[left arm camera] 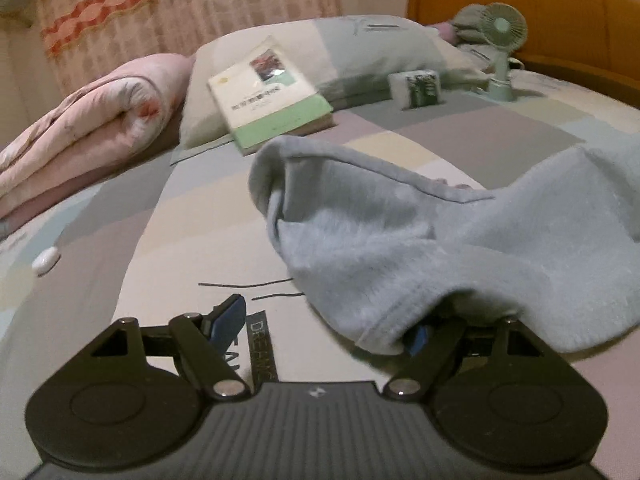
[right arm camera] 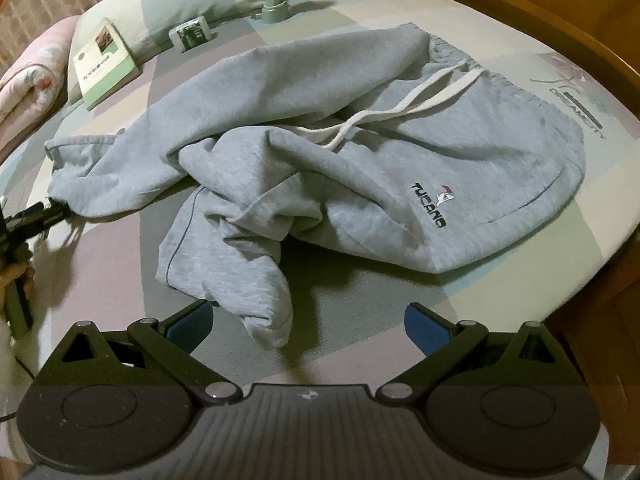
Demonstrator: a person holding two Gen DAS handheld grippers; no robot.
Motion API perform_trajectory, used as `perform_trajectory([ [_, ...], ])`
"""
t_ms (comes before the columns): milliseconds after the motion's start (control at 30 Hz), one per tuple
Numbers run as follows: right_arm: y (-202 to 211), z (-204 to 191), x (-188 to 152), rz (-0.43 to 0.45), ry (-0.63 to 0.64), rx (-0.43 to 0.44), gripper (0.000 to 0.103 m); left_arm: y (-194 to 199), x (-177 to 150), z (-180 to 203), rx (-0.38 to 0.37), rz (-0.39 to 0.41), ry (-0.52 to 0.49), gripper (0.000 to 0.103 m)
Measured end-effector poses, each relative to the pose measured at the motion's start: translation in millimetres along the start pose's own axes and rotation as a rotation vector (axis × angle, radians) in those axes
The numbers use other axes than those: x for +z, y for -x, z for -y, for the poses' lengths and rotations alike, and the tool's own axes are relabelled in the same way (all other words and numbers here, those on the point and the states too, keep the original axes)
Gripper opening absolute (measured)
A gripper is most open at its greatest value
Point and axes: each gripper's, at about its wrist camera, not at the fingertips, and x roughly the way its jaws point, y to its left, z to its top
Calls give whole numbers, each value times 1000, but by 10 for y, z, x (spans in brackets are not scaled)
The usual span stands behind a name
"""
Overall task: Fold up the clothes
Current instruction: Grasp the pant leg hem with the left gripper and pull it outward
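Observation:
Grey sweatpants (right arm camera: 360,152) with a white drawstring (right arm camera: 404,108) and a TUCANO logo lie crumpled on the bed. In the left wrist view a pant leg (left arm camera: 400,232) is draped over the right finger of my left gripper (left arm camera: 324,320), which is open; its left blue pad (left arm camera: 228,316) is bare. In the right wrist view my right gripper (right arm camera: 308,328) is open and empty, just in front of the near leg cuff (right arm camera: 268,324). The left gripper (right arm camera: 44,216) shows at the far left, at the other leg's end.
A patchwork bedsheet (right arm camera: 500,272) covers the bed. A book (left arm camera: 272,96), a small box (left arm camera: 418,88), a green desk fan (left arm camera: 500,52) and pillows (left arm camera: 360,48) lie at the head. A folded pink quilt (left arm camera: 88,128) is at the left. A wooden bed frame (right arm camera: 592,40) is at the right.

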Motion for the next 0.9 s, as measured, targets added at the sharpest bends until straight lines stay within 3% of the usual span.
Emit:
perform_trajectory([
  [167,20,-55,-10,7,19,6,103,-29,146,-81,-1,44,79,77],
  [267,24,-59,-6,7,18,2,103,-73,173,-48,-32,32,57,51],
  [300,23,-57,-4,7,17,1,103,-81,175,-36,-42,27,47,37],
  [400,16,-47,-1,6,14,-3,103,-61,197,-29,-52,33,39,17],
  [533,10,-43,7,6,13,-3,103,-1,299,-55,-44,64,-15,13],
  [900,10,-74,30,14,19,4,103,43,839,-437,155,160,-193,9],
])
